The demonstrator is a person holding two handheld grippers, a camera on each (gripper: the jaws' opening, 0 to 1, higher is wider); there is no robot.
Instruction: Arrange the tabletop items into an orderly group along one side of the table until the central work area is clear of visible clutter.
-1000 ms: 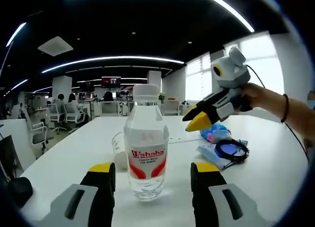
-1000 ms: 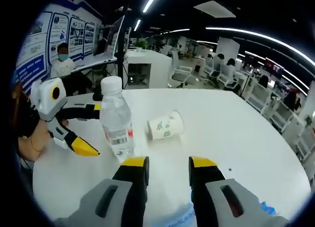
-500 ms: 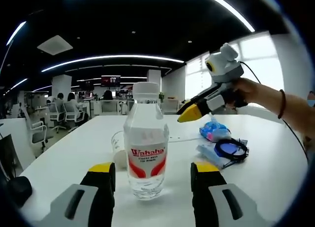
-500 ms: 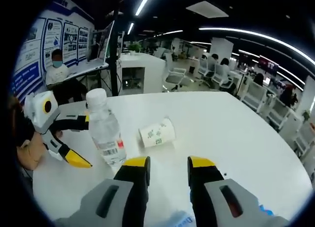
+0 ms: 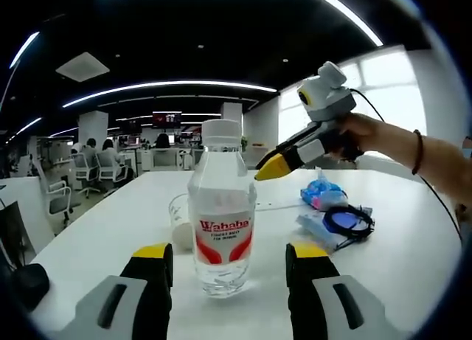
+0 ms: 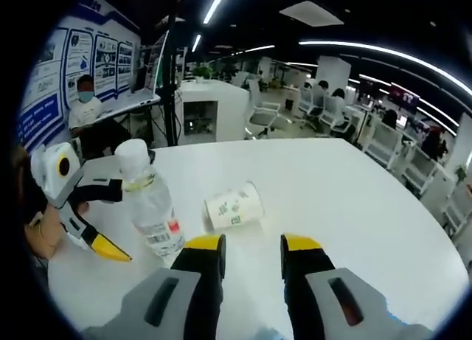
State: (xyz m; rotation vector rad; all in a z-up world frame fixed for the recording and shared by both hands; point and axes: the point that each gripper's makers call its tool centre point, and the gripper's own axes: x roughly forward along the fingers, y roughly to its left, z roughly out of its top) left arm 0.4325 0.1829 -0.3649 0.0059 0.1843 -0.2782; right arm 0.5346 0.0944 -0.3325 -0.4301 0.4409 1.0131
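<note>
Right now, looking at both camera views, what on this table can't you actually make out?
- Paper cup: in the left gripper view, mostly hidden behind the water bottle.
- Blue packets beside the black cable: too small and blurred to identify.
- Dark object: cut off by the left gripper view's edge.
- Cup's printing in the right gripper view: unreadable.

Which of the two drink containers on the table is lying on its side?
The paper cup, tipped over with its green print showing; the Wahaha water bottle stands upright between the left gripper's open jaws.

Clear bottle (image 5: 220, 218) with red-and-white label, white cap; white paper cup (image 6: 234, 206), green print; white table (image 6: 354, 200).
</note>
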